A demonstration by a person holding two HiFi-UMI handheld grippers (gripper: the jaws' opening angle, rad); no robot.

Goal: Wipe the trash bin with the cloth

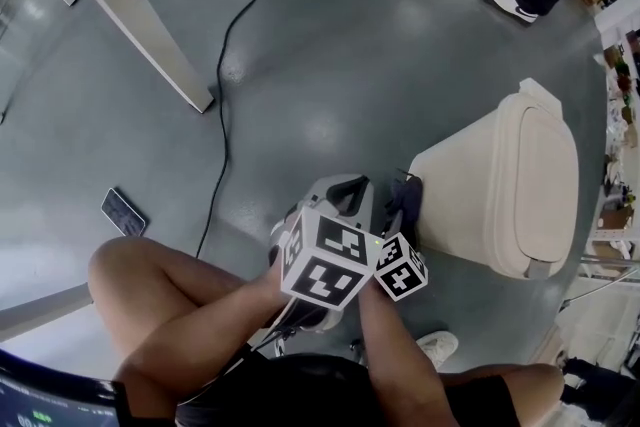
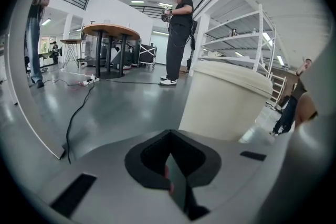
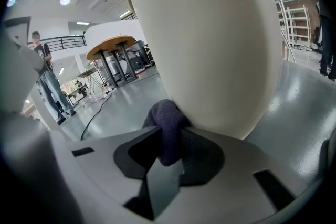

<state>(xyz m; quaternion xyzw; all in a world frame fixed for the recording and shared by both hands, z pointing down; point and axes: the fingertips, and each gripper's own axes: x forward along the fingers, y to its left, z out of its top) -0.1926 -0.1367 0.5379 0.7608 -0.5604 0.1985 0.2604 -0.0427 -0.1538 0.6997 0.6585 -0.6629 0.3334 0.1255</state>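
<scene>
The jaws of the right gripper (image 3: 168, 140) are seen clenched on a dark, purplish, soft fabric cloth (image 3: 167, 122), a bunched fold of which stands out past the fingertips. That fold is pressed flat against the curved side wall of the cream plastic trash bin (image 3: 210, 34), which lies dead ahead of the fingers and fills most of the right gripper view. The contact is judged to sit low on the wall, near where the bin meets the glossy grey floor (image 1: 330, 65). The bin stands upright with its lid shut, so its long axis runs up from the cloth, and most of the wall is judged to lie above the point of contact. The jaws of the left gripper (image 2: 169, 157) are closed together with nothing held between them. From them the bin is seen ahead and to the right, apart, with bare floor between. The right gripper is therefore the nearer one, and the wiping stroke is judged to be its own, to be drawn up or around the wall.
</scene>
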